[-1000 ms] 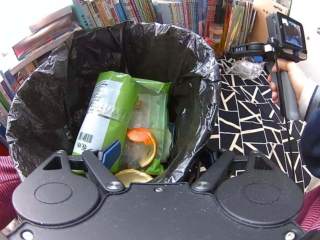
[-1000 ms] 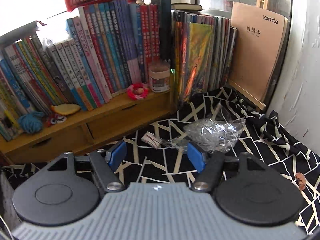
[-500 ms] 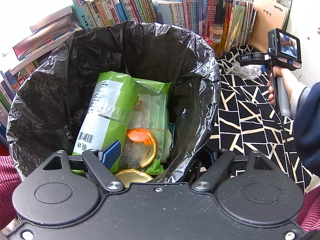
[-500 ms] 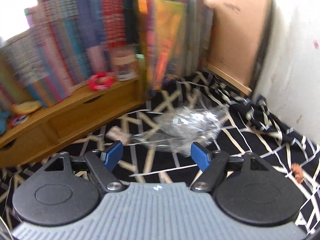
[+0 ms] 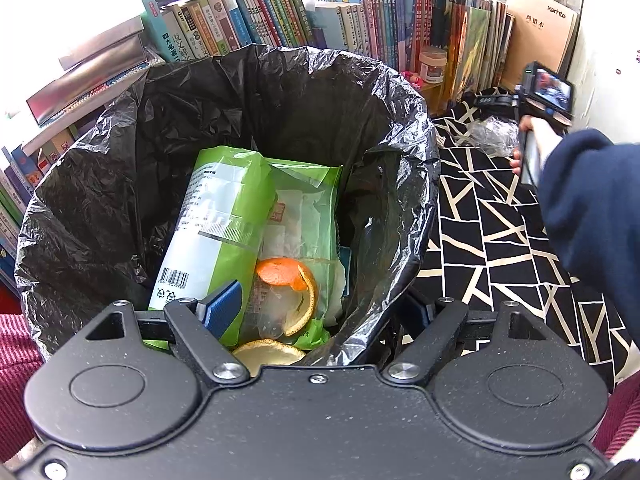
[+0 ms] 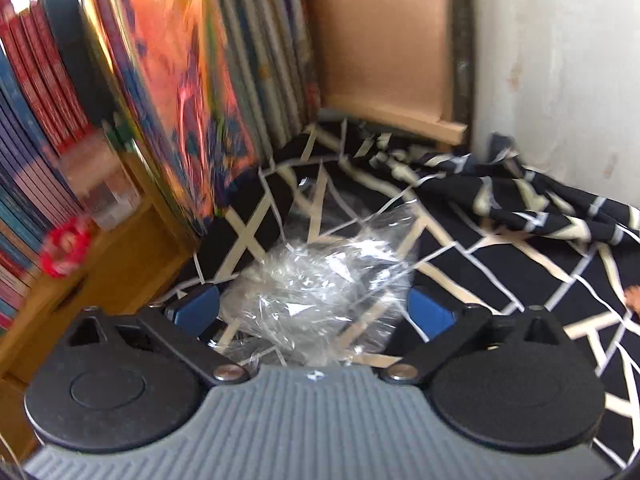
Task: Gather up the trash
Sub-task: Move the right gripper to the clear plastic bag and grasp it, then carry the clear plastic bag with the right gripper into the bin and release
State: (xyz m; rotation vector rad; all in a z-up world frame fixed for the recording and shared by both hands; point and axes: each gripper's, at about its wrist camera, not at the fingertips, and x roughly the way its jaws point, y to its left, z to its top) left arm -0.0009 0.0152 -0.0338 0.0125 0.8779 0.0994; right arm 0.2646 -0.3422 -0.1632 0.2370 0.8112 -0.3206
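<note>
Straddling the crumpled clear plastic wrap [image 6: 320, 280], my right gripper [image 6: 316, 312] has its jaws spread wide, one blue pad on each side of the wrap, which lies on the black patterned cloth [image 6: 500, 264]. My left gripper [image 5: 320, 308] is open too, one finger inside the bin liner [image 5: 120, 184] and one outside, over the orange peel [image 5: 288, 280] and green wrapper [image 5: 228, 216].

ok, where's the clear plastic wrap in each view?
Left wrist: plastic wrap far right, upper part, on the patterned cloth, just left of the right hand-held gripper.
Right wrist: centre-bottom, between the open blue pads.
Shared landmark: brown board leaning at the wall.
</note>
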